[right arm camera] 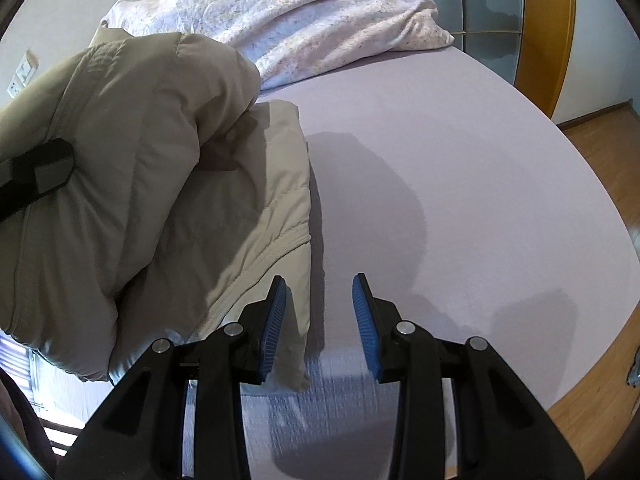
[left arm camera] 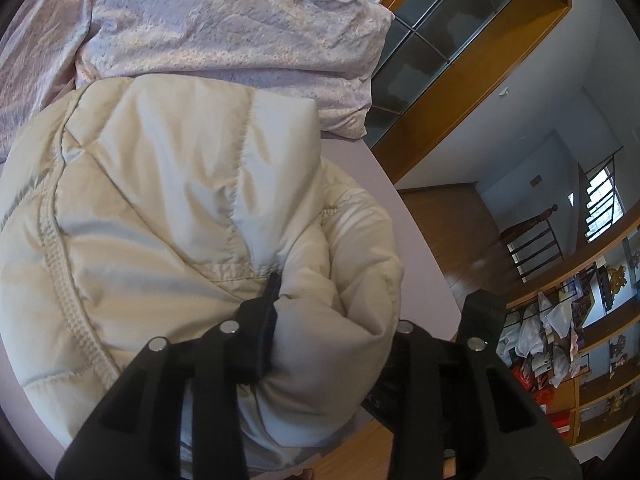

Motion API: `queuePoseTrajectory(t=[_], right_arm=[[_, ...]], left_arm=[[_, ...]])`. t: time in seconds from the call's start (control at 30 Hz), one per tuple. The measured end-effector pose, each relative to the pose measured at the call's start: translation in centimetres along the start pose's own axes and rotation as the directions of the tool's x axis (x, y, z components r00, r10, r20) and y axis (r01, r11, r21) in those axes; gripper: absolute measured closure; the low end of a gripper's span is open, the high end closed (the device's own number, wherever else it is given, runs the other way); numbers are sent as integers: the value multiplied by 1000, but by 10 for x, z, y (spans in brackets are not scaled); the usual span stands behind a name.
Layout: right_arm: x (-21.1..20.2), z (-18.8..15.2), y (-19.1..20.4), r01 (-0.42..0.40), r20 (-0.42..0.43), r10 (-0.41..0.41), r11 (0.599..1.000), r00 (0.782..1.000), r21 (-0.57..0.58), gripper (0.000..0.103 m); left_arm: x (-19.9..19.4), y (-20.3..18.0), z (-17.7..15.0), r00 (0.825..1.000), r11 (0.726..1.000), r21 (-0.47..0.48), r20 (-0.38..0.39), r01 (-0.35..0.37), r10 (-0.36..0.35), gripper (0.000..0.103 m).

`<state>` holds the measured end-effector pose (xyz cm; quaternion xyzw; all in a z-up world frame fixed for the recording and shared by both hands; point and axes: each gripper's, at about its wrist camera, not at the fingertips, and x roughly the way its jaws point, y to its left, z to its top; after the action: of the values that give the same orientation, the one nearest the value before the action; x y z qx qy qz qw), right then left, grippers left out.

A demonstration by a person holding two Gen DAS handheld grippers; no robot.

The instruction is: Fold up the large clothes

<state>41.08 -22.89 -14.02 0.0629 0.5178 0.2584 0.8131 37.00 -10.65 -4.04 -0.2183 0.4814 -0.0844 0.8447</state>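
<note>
A cream puffy jacket lies on a lilac bed sheet. My left gripper is shut on a thick bunch of the jacket, which bulges between its fingers and hides the right finger. In the right wrist view that lifted part of the jacket hangs folded over the flat lower part, with the left gripper's finger pressed into it. My right gripper is open and empty, just above the sheet at the jacket's right edge.
A crumpled pink-lilac quilt lies at the far end of the bed, also seen in the right wrist view. A wooden wardrobe and shelves stand past the bed's right edge. Wooden floor lies beyond.
</note>
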Motion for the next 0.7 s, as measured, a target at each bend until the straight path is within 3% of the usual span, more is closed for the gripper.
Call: queuePoseTrajectory(t=[0.07,0.23,0.4,0.53,0.7], right_arm=[[0,1,0,1,-2,-1,1000,1000,-1,66],[-1,0,-1,1,-5,-1,1000,1000,-1,66],[-1,0,0,3,-6,-3,1000,1000,-3,66],[0,-1,-1,5,-8,-5,1000,1000,-2,66],[2,-1,-1,5,-13,-5,1000,1000,-4,66]], left_arm=[[-3,-2,0,1000,1000,4,2,0,0,60],[-23,-7,7,999,999,17,44,27,-28,34],[-50,-14,16,994,998,34,95,46,-49,31],[-72,-13,22,990,998,60,144,-14,6,31],[-91,19,22,980,996,9,178,-87,84,31]])
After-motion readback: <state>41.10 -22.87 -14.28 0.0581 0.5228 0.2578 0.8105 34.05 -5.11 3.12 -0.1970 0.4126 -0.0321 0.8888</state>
